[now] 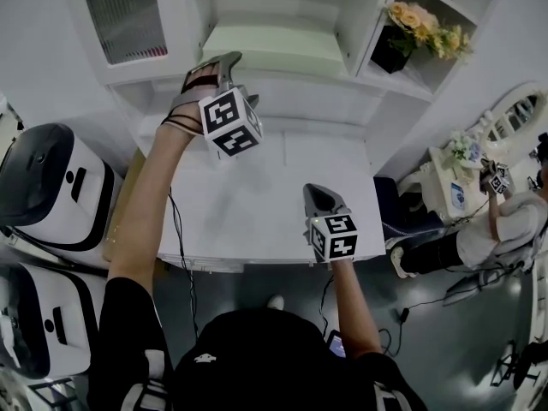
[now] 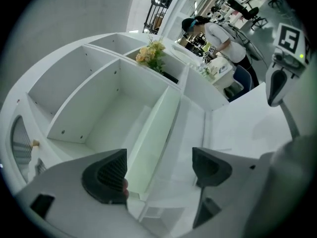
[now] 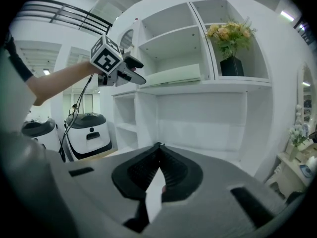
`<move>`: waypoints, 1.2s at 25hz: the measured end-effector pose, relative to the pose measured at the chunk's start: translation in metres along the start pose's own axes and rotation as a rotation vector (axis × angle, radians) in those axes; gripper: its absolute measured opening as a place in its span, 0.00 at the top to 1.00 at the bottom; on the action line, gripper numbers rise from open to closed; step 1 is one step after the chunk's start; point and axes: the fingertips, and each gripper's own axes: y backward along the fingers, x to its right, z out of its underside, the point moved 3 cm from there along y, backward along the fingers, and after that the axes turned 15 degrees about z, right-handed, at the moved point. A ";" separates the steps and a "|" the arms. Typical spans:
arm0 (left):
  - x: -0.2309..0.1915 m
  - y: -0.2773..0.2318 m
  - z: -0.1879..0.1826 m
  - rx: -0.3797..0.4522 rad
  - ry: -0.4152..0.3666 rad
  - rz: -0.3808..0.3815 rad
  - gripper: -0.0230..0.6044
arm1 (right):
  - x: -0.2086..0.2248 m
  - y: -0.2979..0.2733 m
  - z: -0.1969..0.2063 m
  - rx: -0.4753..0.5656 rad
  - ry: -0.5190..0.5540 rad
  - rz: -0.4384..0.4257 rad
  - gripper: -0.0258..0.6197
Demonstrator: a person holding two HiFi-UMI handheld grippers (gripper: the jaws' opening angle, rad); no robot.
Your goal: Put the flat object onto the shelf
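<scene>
The flat object (image 1: 272, 48) is a pale green slab lying on the middle shelf (image 1: 282, 80) of a white shelving unit. My left gripper (image 1: 224, 62) is raised to that shelf at the slab's left end. In the left gripper view the slab (image 2: 151, 143) runs away between the jaws, close by the left pad (image 2: 106, 175) and far from the right one, with the left gripper (image 2: 158, 157) open. My right gripper (image 1: 315, 193) hangs low over the white table (image 1: 248, 212), shut and empty (image 3: 158, 148). The right gripper view also shows the slab (image 3: 173, 76) on its shelf.
A dark vase of yellow flowers (image 1: 424, 26) stands in the compartment to the right of the slab. A cabinet door with a ribbed pane (image 1: 128, 11) is at upper left. Two white machines (image 1: 47, 187) stand left of the table. A person (image 1: 505, 225) works at far right.
</scene>
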 end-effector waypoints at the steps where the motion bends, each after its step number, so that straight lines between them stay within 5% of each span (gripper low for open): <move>1: 0.003 0.004 0.001 0.005 0.006 0.003 0.30 | -0.002 0.002 0.000 0.002 0.002 0.001 0.97; 10: 0.035 0.035 0.015 0.063 0.066 0.050 0.34 | -0.019 0.027 -0.007 0.025 0.015 0.015 0.97; 14: 0.043 0.050 0.022 0.092 0.096 0.018 0.49 | -0.024 0.036 -0.009 0.032 0.023 0.022 0.97; 20: 0.065 0.078 0.041 0.134 0.164 0.002 0.58 | -0.036 0.054 -0.011 0.040 0.040 0.029 0.97; 30: 0.107 0.116 0.083 0.206 0.399 0.023 0.70 | -0.059 0.073 -0.021 0.068 0.070 0.037 0.97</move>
